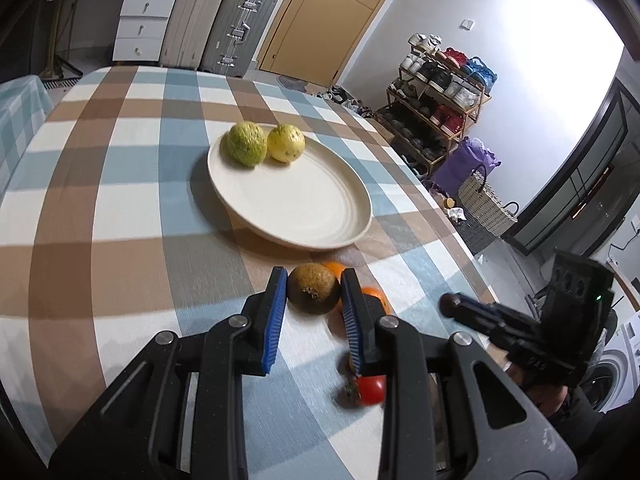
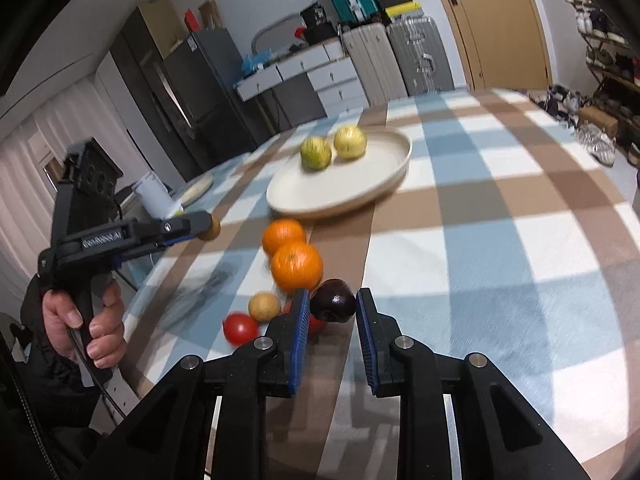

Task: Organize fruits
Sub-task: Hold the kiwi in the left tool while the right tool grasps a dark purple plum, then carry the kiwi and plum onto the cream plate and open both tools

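Note:
A cream plate [image 1: 304,204] on the checked tablecloth holds a green fruit [image 1: 246,143] and a yellow fruit [image 1: 285,143]; the plate also shows in the right wrist view [image 2: 352,184]. My left gripper [image 1: 314,294] is shut on a brown kiwi [image 1: 313,289], lifted above the table. My right gripper [image 2: 333,306] is shut on a dark purple plum [image 2: 333,300]. On the cloth lie two oranges [image 2: 297,266] [image 2: 283,234], a tan round fruit [image 2: 264,306] and a red tomato [image 2: 240,329]. The left gripper [image 2: 210,227] shows in the right wrist view.
The table's right edge [image 1: 452,216] drops to a floor with a woven basket [image 1: 486,204] and a shoe rack [image 1: 440,92]. Suitcases [image 1: 236,24] and drawers stand beyond the far edge. A white cup [image 2: 154,196] stands near the table's left side.

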